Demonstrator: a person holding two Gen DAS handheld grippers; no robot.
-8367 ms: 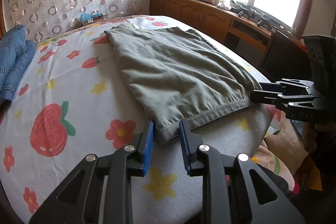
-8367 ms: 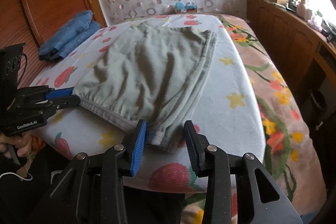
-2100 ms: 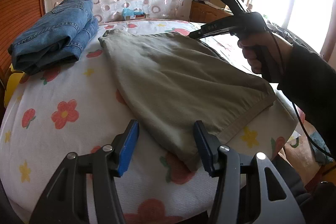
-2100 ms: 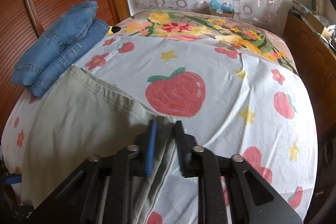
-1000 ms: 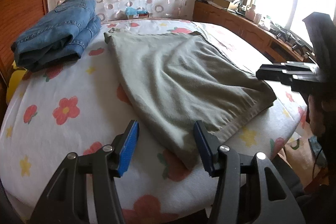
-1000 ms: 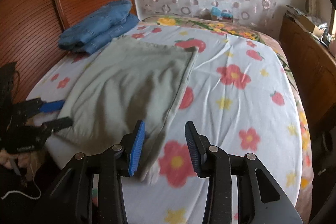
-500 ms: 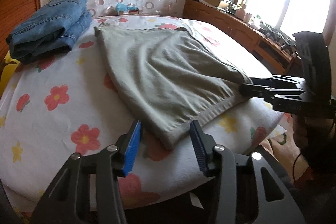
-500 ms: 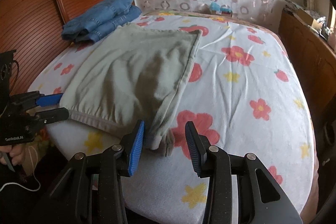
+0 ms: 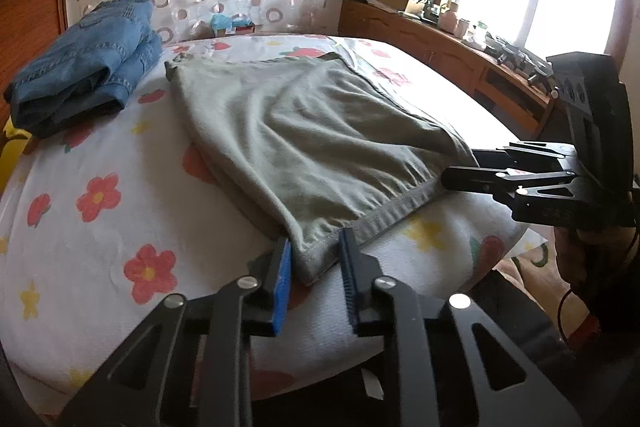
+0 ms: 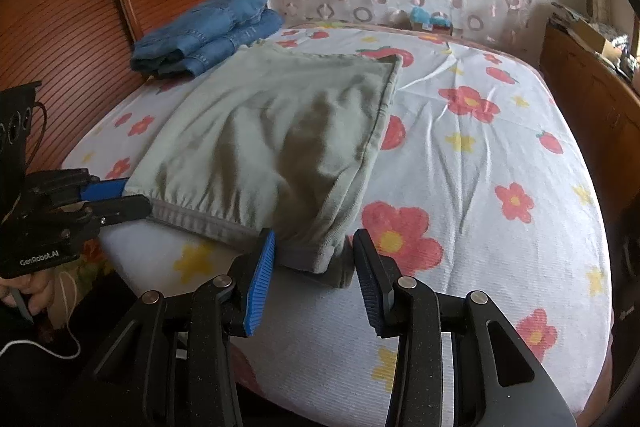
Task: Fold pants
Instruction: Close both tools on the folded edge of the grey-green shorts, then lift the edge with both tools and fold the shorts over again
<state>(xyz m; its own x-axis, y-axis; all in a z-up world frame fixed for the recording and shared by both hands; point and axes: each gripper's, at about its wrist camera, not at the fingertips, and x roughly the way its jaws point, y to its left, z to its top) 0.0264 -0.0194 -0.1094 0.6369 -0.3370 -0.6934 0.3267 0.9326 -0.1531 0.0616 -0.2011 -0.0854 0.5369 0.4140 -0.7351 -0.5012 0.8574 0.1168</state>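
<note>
Both grippers have come in to the near waistband of the olive pants (image 9: 304, 131) since a second ago, when they stood back from it and the left jaws gaped wider. Now the left gripper (image 9: 314, 261) straddles the near left corner of the waistband, and its jaws are closing with that corner of cloth between them; the blue pads sit just beside the fabric on either side, and a firm pinch cannot be confirmed from the left wrist view. From the right wrist view the left gripper (image 10: 120, 197) reaches the same corner from the side, its tips at the hem.

The right gripper (image 10: 314, 261) stands partly open around the opposite near corner. The folded edge of the pants (image 10: 272, 131) lies between its pads, with clear gaps on both sides, so it is released and grips nothing. In the left wrist view, the right gripper (image 9: 460, 173) shows its tips touching the waistband's end.

The pants lie flat, folded lengthwise, on the flowered bedsheet (image 10: 480, 163), waistband toward the near edge. Folded blue jeans (image 10: 208, 27) rest at the far left, near the wooden headboard (image 10: 80, 27).
</note>
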